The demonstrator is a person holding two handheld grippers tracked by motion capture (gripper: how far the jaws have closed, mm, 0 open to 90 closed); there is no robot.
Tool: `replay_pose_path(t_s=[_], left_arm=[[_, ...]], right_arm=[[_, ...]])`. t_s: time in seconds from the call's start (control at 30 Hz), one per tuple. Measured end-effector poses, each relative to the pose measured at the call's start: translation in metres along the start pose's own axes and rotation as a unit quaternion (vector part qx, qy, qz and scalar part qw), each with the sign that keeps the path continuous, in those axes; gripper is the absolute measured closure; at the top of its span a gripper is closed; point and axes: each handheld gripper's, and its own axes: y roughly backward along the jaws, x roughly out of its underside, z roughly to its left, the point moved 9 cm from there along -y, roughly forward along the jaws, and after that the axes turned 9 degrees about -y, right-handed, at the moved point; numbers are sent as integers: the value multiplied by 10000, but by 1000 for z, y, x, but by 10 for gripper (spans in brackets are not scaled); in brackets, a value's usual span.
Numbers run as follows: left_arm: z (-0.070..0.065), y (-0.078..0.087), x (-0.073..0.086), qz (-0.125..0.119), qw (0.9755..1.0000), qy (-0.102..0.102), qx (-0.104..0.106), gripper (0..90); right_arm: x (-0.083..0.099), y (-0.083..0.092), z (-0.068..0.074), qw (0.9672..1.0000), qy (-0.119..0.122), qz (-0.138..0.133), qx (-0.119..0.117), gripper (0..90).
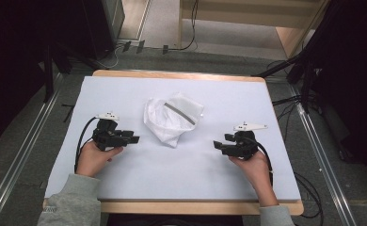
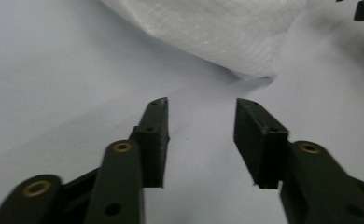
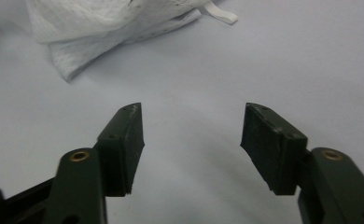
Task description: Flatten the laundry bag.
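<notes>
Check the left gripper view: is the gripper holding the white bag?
No, the left gripper is open with only bare table between its jaws, and the white bag lies ahead, untouched.

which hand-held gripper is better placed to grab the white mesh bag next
Left, probably. The left hand-held gripper sits nearer the white mesh bag, jaws open and aimed at its lower corner. The right hand-held gripper is also open but farther off.

A white sheet [image 1: 172,165] covers the wooden table [image 1: 200,207]. At twelve o'clock, beyond it, cables [image 1: 125,47] lie on grey floor [image 1: 26,155]; metal rails [image 1: 323,155] flank at three and nine.
</notes>
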Motion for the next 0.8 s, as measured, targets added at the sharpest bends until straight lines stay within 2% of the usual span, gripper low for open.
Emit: replay_pose_path(t_s=[0.13, 0.2, 0.33, 0.6, 0.8], left_arm=[[0, 2, -3, -161, 9998, 91, 89, 452], [0, 2, -4, -186, 9998, 102, 56, 422], [0, 2, -3, -214, 9996, 180, 56, 373], [4, 4, 3, -140, 9996, 223, -69, 354], [4, 5, 5, -134, 9996, 220, -88, 338]], right_arm=[[2, -2, 1, 9999, -31, 112, -58, 481], [5, -3, 3, 9997, -34, 230, -77, 488], [5, -6, 7, 9996, 36, 265, -120, 487], [4, -12, 11, 9992, 240, 324, -46, 447], [3, -15, 11, 9992, 178, 342, -72, 431]])
